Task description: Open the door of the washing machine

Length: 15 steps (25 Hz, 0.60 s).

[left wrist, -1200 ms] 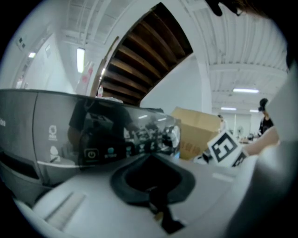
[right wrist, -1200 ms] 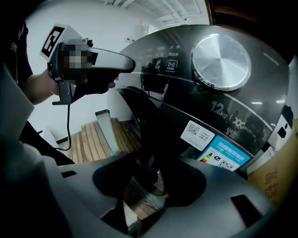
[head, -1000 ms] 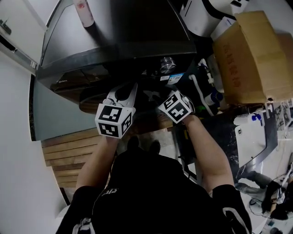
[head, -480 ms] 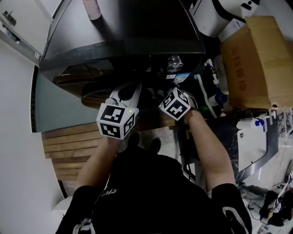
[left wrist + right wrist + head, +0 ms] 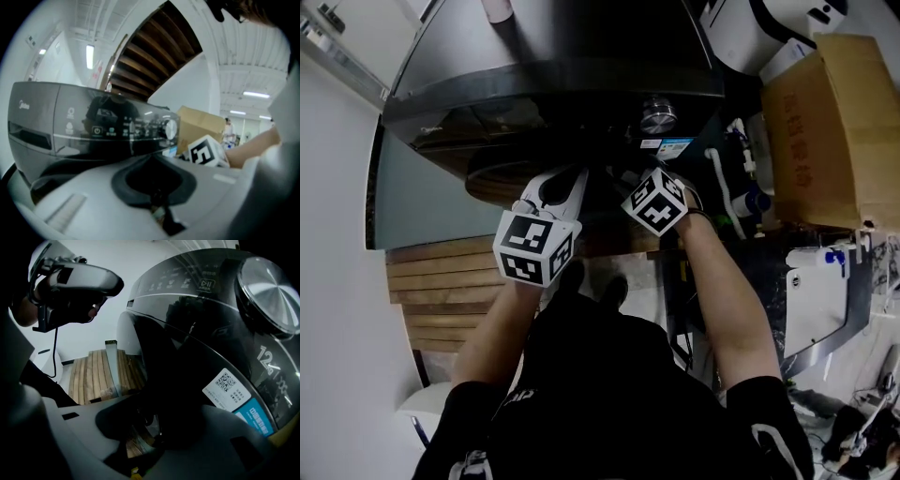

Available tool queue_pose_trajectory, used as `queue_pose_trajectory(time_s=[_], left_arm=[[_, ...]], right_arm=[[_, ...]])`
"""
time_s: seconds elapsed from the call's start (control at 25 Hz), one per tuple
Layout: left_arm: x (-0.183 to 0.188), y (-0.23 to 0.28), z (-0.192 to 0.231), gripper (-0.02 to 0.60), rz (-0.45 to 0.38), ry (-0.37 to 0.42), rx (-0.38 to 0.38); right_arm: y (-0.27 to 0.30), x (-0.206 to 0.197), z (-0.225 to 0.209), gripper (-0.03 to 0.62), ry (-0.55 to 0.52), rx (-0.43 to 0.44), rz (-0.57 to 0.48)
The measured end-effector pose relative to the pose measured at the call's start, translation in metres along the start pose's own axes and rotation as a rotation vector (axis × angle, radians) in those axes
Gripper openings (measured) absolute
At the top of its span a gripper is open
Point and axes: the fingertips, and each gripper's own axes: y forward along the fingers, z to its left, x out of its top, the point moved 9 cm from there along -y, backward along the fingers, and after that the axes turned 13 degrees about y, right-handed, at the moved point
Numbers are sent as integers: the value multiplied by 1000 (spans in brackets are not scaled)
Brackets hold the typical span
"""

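Washing machine door [image 5: 154, 357] sits low on the front of the washing machine [image 5: 553, 37]. It looks still closed, so the whole pull is ahead of you. A cardboard box [image 5: 825, 122] stands right of the machine, clear of the door. Your right gripper [image 5: 154, 427] has its jaws wide astride the door's edge, not visibly clamped. Your left gripper [image 5: 567, 180], jaws together and empty, crowds the machine's front beside it.

- black short-sleeved top [image 5: 581, 375] — white print near both sleeves
- left claw [image 5: 574, 178] — white shell, black-and-white marker cube
- right claw [image 5: 630, 183]: matching cube
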Motion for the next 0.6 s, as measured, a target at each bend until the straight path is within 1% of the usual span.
queue_pose_trajectory(time_s=[0.16, 0.32, 0.48, 0.6], left_arm=[[-12, -11, -11, 8, 21, -15, 41], [-20, -17, -23, 8, 36, -39, 69], [-22, -27, -28, 8, 31, -48, 97], [-23, -39, -28, 8, 22, -54, 111]], right_arm=[[-2, -1, 3, 160, -20, -19, -15], [-4, -3, -2, 160, 30, -10, -65], [-3, -2, 0, 161, 38, -22, -57], [-2, -4, 2, 160, 72, -23, -42]])
